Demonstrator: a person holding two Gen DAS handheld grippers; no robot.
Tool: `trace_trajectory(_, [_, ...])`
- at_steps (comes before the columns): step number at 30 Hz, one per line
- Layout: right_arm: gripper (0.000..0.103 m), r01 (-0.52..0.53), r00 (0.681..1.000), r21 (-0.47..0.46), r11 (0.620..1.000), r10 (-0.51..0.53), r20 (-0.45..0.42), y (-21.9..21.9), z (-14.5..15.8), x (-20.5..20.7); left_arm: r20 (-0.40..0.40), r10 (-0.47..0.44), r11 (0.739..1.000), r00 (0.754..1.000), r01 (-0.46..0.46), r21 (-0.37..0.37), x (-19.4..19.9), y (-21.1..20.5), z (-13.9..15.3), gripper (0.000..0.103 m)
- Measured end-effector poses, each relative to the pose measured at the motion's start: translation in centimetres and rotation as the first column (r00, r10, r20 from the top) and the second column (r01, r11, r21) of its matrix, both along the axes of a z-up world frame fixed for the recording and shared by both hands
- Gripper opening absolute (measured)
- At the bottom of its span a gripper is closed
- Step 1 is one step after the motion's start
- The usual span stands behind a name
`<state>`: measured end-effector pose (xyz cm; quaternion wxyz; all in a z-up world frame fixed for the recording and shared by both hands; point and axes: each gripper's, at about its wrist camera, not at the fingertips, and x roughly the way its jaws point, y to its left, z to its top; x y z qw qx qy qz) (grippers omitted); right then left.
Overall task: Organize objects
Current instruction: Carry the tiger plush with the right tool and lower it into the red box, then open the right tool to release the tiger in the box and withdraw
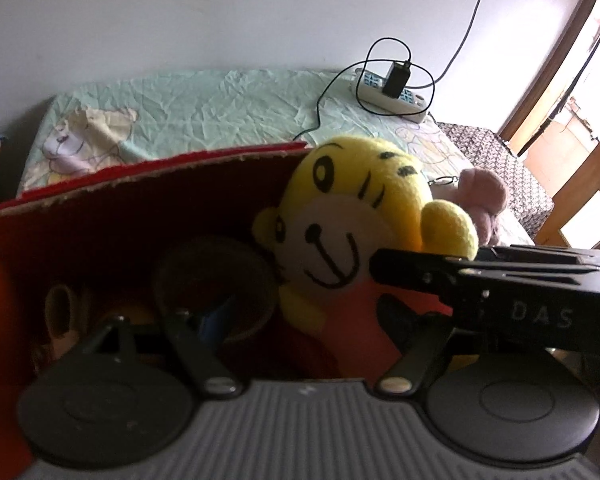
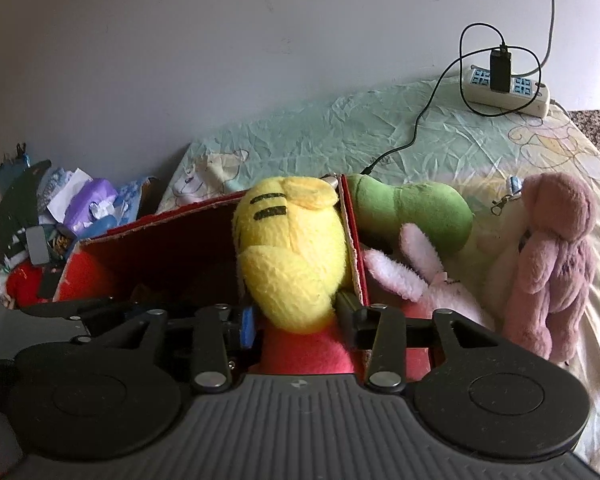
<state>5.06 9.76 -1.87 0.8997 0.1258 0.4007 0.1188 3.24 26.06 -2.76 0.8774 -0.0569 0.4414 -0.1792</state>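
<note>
A yellow tiger plush point(image 2: 292, 256) with a red body sits in the right end of a red cardboard box point(image 2: 168, 248) on the bed. My right gripper point(image 2: 296, 320) is shut on the plush's neck and holds it from behind. In the left wrist view the plush's face point(image 1: 340, 220) looks at me over the box's inner wall point(image 1: 140, 216). The right gripper's finger point(image 1: 440, 272) crosses in front of it. My left gripper point(image 1: 296, 320) is inside the box; its fingertips are dark and blurred, and its state is unclear.
A green plush point(image 2: 416, 208), a pink bunny point(image 2: 420, 276) and a mauve plush dog point(image 2: 552, 264) lie right of the box. A power strip with charger and cable point(image 2: 504, 84) lies at the back. A pile of packets point(image 2: 72, 212) sits left. A wall stands behind.
</note>
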Motion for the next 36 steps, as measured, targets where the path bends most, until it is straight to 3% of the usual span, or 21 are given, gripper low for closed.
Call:
trace_trajectory(5, [0.043, 0.022, 1.0, 0.082, 0.996, -0.022, -0.005, -1.1, 0.0, -0.6, -0.008, 0.008, 1.0, 1.0, -0.007, 0.02, 0.2, -0.2, 0.0, 0.089])
trace_trajectory(20, [0.036, 0.041, 0.997, 0.14, 0.989, -0.05, 0.061, -2.0, -0.9, -2.0, -0.002, 0.041, 0.993, 0.999, -0.04, 0.115, 0.2, -1.1, 0.2, 0.101])
trace_trajectory(36, [0.035, 0.058, 0.997, 0.2, 0.978, -0.066, 0.036, -3.2, -0.7, -3.8, 0.022, 0.071, 0.97, 0.997, -0.074, 0.231, -1.1, -2.5, 1.4, 0.099])
